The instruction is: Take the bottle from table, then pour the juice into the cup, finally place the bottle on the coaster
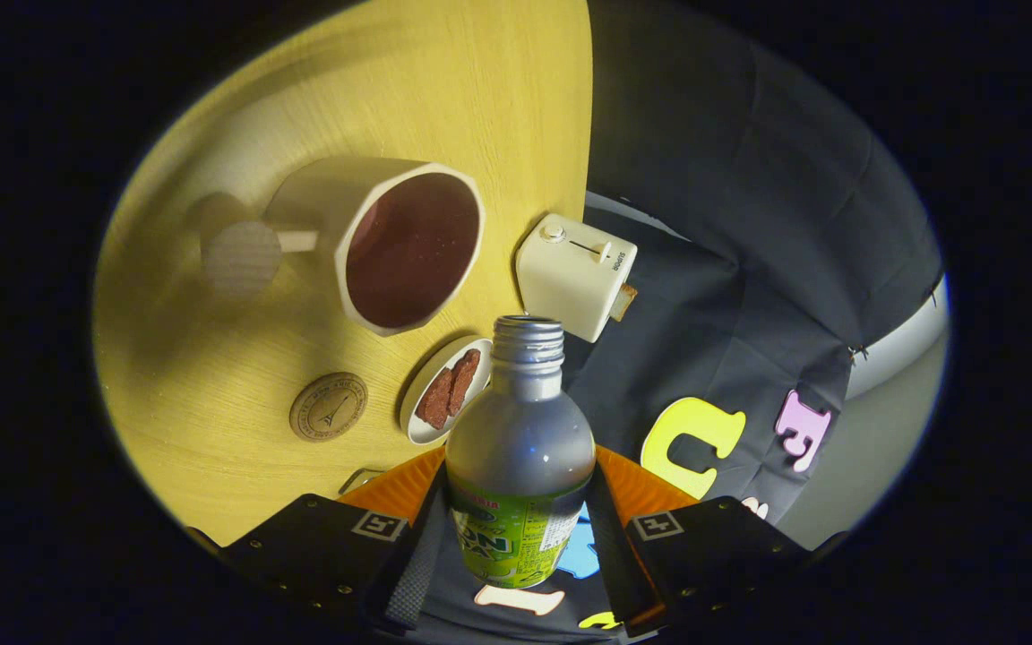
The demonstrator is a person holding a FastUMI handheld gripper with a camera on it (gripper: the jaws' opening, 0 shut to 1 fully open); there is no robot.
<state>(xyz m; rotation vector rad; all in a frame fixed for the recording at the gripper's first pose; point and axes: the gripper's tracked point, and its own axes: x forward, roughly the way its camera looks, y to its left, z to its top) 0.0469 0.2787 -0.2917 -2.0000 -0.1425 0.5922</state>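
Note:
My gripper [516, 528] is shut on a silver bottle [520, 430] with a green label; both fingers press on its sides. The bottle is uncapped and its open mouth points ahead. The whole view is rolled over, so the wooden table [238, 430] stands on its side. Beyond the bottle's mouth is a large cream cup [408, 246] with a dark inside and a wooden knob handle. No juice shows leaving the bottle. A round brown coaster [329, 407] with an engraved tower lies on the table, beside the cup and off to one side of the bottle.
A small white dish [444, 391] with brownish-red pieces sits between the coaster and the bottle. A cream toaster [574, 273] stands at the table's edge beside the cup. Beyond the edge hangs the black booth cloth.

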